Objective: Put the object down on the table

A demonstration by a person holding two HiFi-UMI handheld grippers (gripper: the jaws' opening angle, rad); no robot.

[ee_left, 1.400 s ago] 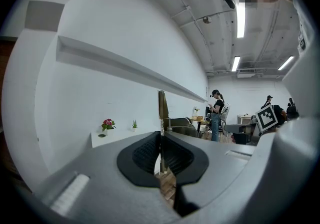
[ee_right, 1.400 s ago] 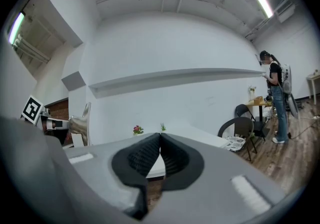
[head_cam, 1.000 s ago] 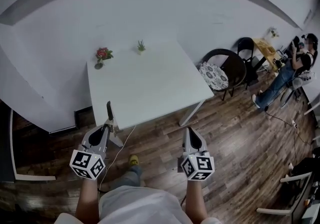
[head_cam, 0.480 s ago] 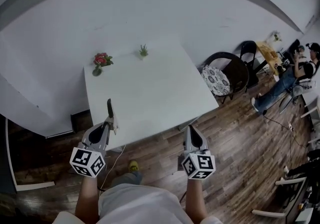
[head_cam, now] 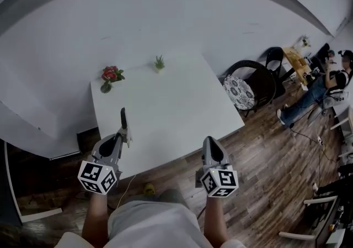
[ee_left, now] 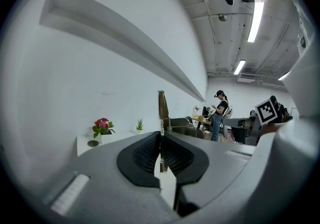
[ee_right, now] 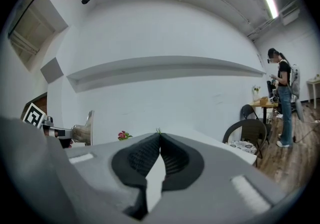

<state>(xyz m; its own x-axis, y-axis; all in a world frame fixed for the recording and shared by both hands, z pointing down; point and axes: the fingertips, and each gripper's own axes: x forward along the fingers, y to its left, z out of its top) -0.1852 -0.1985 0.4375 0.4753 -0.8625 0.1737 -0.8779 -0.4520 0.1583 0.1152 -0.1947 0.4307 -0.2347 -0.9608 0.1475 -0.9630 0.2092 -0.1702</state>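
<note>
Left gripper carries thin object over table edge, not yet set down

The left gripper (head_cam: 123, 137) is clamped on a thin flat metal object (head_cam: 122, 118), which is pinched by its lower end so the blade-like part stands upright above the near edge of the white table (head_cam: 171, 103). It looks clear of the top, ready for lowering. The right gripper (head_cam: 210, 143) is closed on nothing and waits off the table edge. A flower pot (head_cam: 110, 74) and a small plant (head_cam: 159, 63) sit at the far side, well apart from the likely drop spot.
</note>
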